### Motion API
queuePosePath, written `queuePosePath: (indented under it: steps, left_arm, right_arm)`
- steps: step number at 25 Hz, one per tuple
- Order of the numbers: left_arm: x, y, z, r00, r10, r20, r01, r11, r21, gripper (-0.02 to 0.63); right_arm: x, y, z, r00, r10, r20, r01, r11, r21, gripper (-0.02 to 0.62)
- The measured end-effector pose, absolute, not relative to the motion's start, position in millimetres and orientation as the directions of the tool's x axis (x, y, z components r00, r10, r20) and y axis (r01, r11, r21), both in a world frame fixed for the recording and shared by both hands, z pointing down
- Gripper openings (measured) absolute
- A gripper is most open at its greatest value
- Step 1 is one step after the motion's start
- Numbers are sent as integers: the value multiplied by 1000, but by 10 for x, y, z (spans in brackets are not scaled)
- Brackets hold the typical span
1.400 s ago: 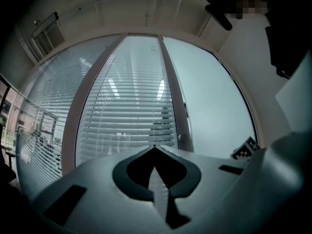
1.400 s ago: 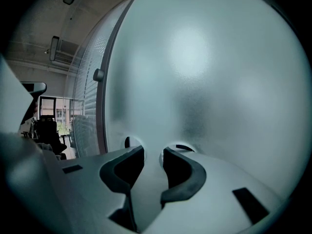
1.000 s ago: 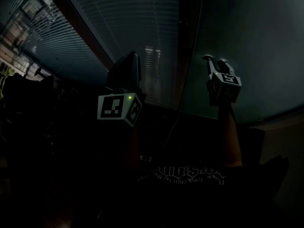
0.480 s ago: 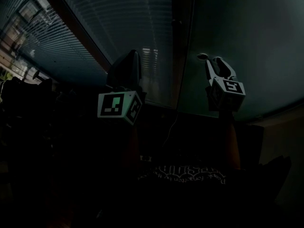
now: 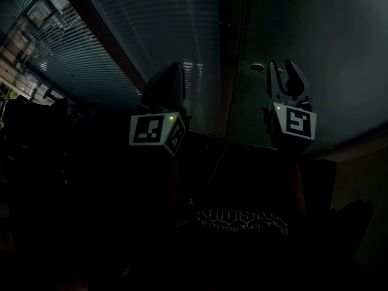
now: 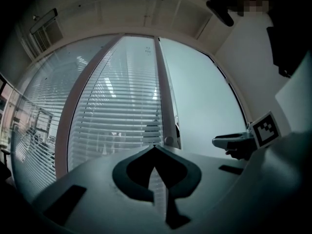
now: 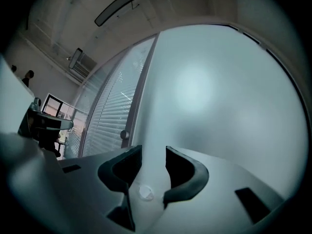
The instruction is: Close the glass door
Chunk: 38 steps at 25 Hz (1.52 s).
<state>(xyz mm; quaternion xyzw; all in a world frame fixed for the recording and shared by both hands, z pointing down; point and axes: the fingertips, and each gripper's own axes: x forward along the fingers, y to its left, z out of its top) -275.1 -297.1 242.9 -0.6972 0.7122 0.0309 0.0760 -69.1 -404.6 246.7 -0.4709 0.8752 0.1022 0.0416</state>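
Before the glass door (image 5: 327,47), my right gripper (image 5: 282,71) is hovering wide open, left gripper (image 6: 155,149) pinched shut; door looking closed.

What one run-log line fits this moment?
left gripper: shut, empty | right gripper: open, gripping nothing | glass door: frosted, facing right gripper

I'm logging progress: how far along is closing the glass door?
Seemingly done: the glass door meets the brown post, with no clear gap visible. In hand: nothing; the right hand-held gripper is open near the door knob, and the left hand-held gripper is shut and empty. Left: perhaps only confirming it latched.
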Motion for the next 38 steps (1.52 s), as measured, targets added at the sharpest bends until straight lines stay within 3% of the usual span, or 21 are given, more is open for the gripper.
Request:
queuePosePath:
  steps: [7,13,17,38]
  left_arm:
    - [-2804,-2936,2458,-32,-988,-152,-997,42,-67,-5]
    - [-2782,-2922,2347,-32,-984,-176,-997,44,-63,-5]
    - [-2718,-2862,2322,-24,-983,-183,-997,37,-68,-5]
    - [-2542,-2647,2204,-4,-982,-189,-997,20,-81,-5]
  right_arm:
    - [-597,-3895,2411,-536,-822,-191,-844,522,121,144]
    - [-480,-3861,2353,-506,-837,-209,-862,498,96,35]
    - [-425,-3773,2321,-504,-834,-223,-863,494,102,3]
    - [-450,-3556,2212,-537,-816,-214,-844,520,135,2]
